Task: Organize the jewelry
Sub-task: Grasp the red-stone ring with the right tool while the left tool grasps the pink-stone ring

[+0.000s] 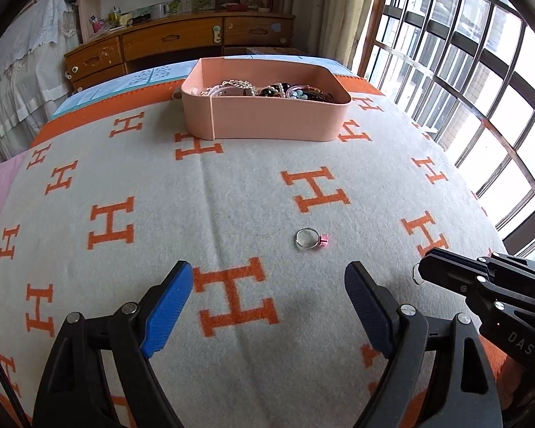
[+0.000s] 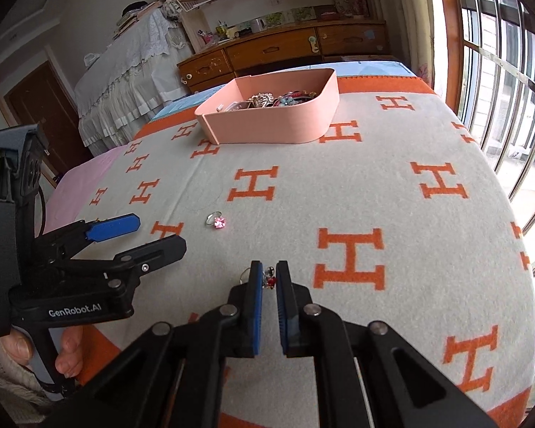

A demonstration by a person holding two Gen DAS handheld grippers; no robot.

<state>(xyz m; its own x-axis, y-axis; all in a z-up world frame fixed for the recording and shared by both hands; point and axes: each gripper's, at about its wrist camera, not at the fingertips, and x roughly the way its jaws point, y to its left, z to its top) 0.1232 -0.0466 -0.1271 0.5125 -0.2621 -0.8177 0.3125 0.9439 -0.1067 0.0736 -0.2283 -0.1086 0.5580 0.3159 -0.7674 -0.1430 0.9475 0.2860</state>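
A silver ring with a pink stone [image 1: 311, 239] lies on the grey blanket with orange H marks [image 1: 232, 192], a little ahead of my open, empty left gripper [image 1: 269, 280]. It also shows in the right wrist view [image 2: 217, 221]. My right gripper [image 2: 269, 278] is shut on a ring with a red stone [image 2: 268, 277], low over the blanket. A pink box [image 1: 267, 114] full of jewelry stands at the far end of the blanket; it also shows in the right wrist view [image 2: 278, 117].
A wooden dresser [image 1: 182, 42] stands behind the bed. A barred window [image 1: 463, 71] runs along the right. A white lace cover [image 2: 125, 71] drapes furniture at the left. The left gripper [image 2: 125, 239] shows in the right wrist view.
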